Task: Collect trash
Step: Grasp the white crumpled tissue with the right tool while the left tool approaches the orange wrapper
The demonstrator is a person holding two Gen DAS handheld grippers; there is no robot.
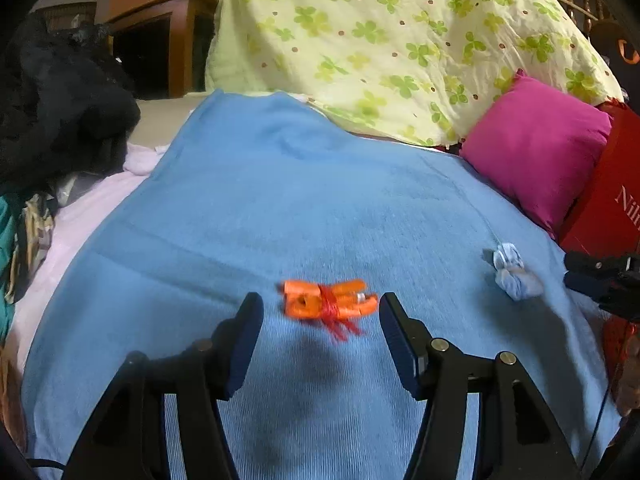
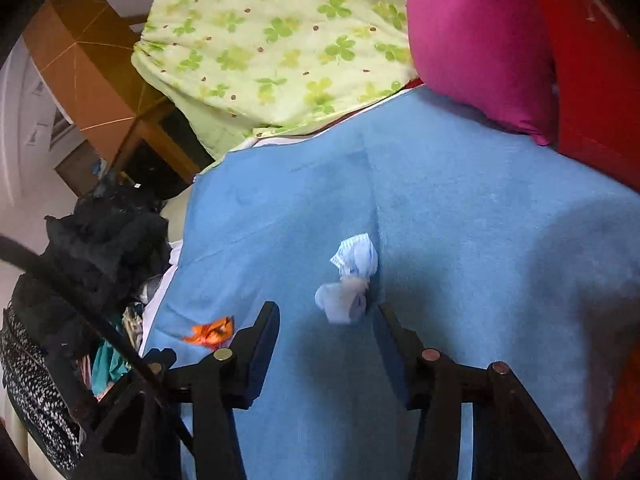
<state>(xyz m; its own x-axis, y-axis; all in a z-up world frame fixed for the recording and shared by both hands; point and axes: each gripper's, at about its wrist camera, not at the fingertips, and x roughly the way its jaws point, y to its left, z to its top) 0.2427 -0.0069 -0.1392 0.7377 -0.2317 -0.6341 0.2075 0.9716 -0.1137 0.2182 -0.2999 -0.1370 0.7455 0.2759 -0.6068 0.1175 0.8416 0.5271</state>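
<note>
Low in each frame's centre on the blue woven blanket (image 1: pixel 280 208), the left gripper (image 1: pixel 321 314) gapes empty around the orange crumpled wrapper (image 1: pixel 326 300), the right gripper (image 2: pixel 328 316) around the pale-blue tissue wad (image 2: pixel 350 276), both seemingly poised to pinch.

blurred: crumpled orange wrapper tied with red thread (image 1: pixel 326 300), detail unreadable | blurred: crumpled pale blue-white paper wad (image 2: pixel 350 280), edges smeared | cut off: red cardboard box (image 1: pixel 608 204), white lettering runs past right edge | cut off: right gripper (image 1: pixel 570 270), only finger ends showing in left wrist view
</note>
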